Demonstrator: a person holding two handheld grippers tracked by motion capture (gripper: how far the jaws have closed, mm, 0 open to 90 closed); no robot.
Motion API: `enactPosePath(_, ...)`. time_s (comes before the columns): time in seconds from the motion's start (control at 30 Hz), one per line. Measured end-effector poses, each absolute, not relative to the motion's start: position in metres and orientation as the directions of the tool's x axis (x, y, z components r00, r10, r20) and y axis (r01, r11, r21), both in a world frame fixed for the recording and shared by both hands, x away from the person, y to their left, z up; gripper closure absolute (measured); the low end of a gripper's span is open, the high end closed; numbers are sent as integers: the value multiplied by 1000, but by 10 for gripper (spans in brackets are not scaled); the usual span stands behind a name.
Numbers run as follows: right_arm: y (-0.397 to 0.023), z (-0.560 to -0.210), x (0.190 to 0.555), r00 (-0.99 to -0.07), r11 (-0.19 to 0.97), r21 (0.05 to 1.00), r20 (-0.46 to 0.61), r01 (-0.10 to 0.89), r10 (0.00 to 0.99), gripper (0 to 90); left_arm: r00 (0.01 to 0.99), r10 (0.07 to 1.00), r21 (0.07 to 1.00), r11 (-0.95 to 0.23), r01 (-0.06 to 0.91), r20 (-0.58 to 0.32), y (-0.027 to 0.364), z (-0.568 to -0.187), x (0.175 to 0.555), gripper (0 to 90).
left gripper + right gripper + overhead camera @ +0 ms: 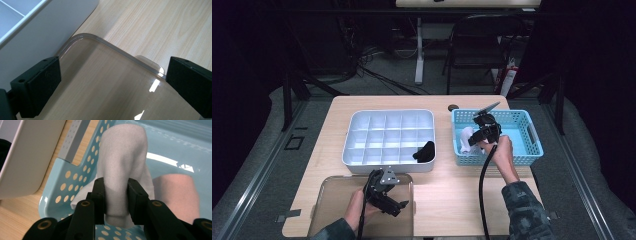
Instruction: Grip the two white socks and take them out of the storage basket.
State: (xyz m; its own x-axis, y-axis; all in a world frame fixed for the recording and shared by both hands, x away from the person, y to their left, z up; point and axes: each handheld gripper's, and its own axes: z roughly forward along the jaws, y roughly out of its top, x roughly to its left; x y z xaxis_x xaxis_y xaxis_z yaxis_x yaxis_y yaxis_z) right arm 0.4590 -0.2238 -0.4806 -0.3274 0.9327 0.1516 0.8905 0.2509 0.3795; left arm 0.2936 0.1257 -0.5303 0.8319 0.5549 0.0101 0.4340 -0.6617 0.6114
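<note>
Squeezing a white sock [117,182] between its two black jaws, my right gripper [116,200] was down inside the blue basket [532,132]. The sock was near the basket's left wall. My left gripper [112,82] had its jaws wide apart with nothing in them. It sat over the clear lid [100,82], just beside the white tray [362,117] with many little boxes.

bare table [452,187] lies open between the clear lid [332,200] and the blue basket [532,145]. the white divided tray [387,114] blocks the middle, a narrow strip of wood separating it from the basket. the basket's walls hem in the white sock [120,170].
</note>
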Motion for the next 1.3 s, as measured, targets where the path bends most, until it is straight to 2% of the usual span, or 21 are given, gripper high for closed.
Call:
enactPosePath(0.3,-226,-466,465,-345,278,359,135,891,929,709,833,553,610,-663,434,10,125,-530,294,3)
enactPosePath(0.73,-225,-444,465,-352,289,382,104,878,930,712,835,551,615,-659,432,3,127,-529,294,2)
enactPosePath(1.3,-226,-407,442,-400,339,422,62,841,915,711,839,544,612,-663,431,-1,124,-531,293,2)
